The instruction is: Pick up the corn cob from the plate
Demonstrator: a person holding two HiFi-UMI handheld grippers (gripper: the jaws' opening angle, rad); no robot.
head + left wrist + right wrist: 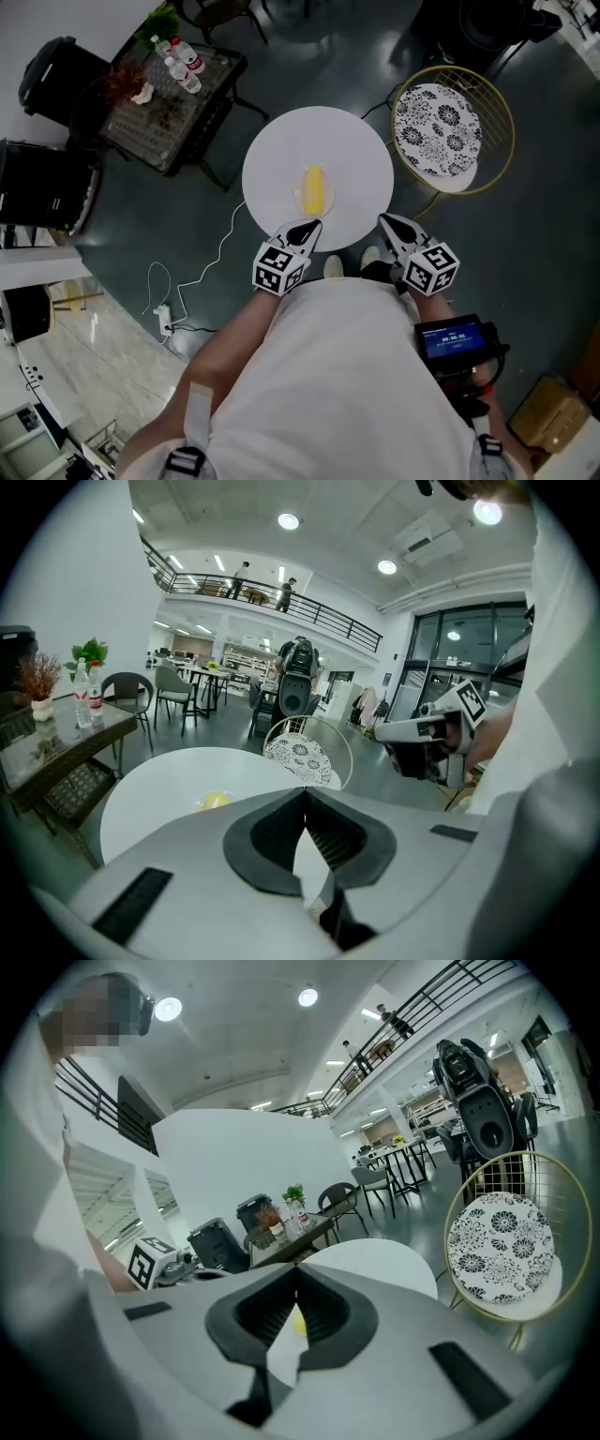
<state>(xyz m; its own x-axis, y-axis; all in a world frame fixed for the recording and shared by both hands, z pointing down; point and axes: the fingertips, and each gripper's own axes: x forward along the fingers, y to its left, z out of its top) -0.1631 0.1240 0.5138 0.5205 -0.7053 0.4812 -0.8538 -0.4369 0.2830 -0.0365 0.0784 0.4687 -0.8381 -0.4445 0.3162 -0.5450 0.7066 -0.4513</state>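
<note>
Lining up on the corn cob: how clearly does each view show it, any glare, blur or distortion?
Head view: corn cob sharp, evenly lit, no glare. Left gripper view: fisheye-bent, cob a small yellow patch. Right gripper view: fisheye-bent, only a yellow sliver of cob shows.

3 cams, one round table (281, 159)
Head view: high up, looks steeply down, table mid-frame, left gripper (314, 225) & right gripper (384, 220) at its near edge. Left gripper view: low, close to table rim, faces across the top twd the patterned chair (302, 757), w/ right gripper in shot at right. Right gripper view: equally low & close, faces across twd the glass side table (289, 1241), chair at right. All 3 share table top, corn cob (315, 189), chair, side table.
</note>
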